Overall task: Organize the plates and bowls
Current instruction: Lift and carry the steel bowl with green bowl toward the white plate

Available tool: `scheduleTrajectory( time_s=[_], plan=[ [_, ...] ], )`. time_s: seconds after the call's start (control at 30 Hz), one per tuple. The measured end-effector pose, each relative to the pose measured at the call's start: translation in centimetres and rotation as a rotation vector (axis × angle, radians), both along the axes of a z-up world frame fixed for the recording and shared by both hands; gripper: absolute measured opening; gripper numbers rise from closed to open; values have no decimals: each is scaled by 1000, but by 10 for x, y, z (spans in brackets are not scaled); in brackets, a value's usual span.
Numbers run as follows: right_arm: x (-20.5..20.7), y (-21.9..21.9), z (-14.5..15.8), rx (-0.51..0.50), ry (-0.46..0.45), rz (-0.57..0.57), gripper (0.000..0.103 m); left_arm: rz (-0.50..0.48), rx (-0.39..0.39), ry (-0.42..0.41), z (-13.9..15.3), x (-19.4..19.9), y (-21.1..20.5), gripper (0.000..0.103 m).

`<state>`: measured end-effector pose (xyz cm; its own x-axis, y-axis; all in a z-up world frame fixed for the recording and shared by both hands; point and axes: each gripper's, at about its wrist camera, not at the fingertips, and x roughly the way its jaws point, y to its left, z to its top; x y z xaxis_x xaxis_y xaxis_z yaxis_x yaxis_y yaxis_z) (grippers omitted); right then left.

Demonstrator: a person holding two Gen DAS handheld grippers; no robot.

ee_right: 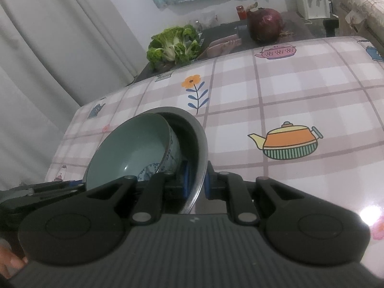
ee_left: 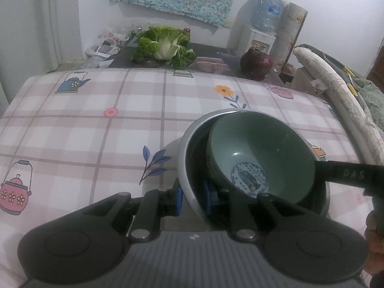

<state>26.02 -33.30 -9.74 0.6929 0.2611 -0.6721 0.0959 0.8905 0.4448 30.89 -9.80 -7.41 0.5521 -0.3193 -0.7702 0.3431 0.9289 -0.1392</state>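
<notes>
A grey metal bowl [ee_left: 186,158] with a dark inside is on the checked tablecloth [ee_left: 96,132]. A green bowl [ee_left: 264,148] with a blue picture at its bottom lies tilted inside it. My left gripper [ee_left: 192,199] is shut on the grey bowl's near left rim, one blue pad outside the wall and one inside. In the right wrist view my right gripper [ee_right: 196,182] is shut on the opposite rim of the grey bowl [ee_right: 200,139], and the green bowl [ee_right: 134,144] leans toward the left. The right gripper [ee_left: 336,170] reaches in from the right in the left wrist view.
Beyond the far table edge, a dark surface holds a leafy green cabbage [ee_left: 163,45] and a purple cabbage [ee_left: 256,63]. A water dispenser [ee_left: 259,24] stands at the back right. A towel-covered chair back [ee_left: 336,91] is to the right. Curtains [ee_right: 48,48] hang on the left.
</notes>
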Motion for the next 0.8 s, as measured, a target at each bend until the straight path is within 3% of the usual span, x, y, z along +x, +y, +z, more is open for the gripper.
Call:
scheduleTrajectory(
  time_s=[0.8],
  plan=[
    [-5, -3, 7, 3, -22, -7, 12, 1, 1, -19, 10, -4, -2, 17]
  ],
)
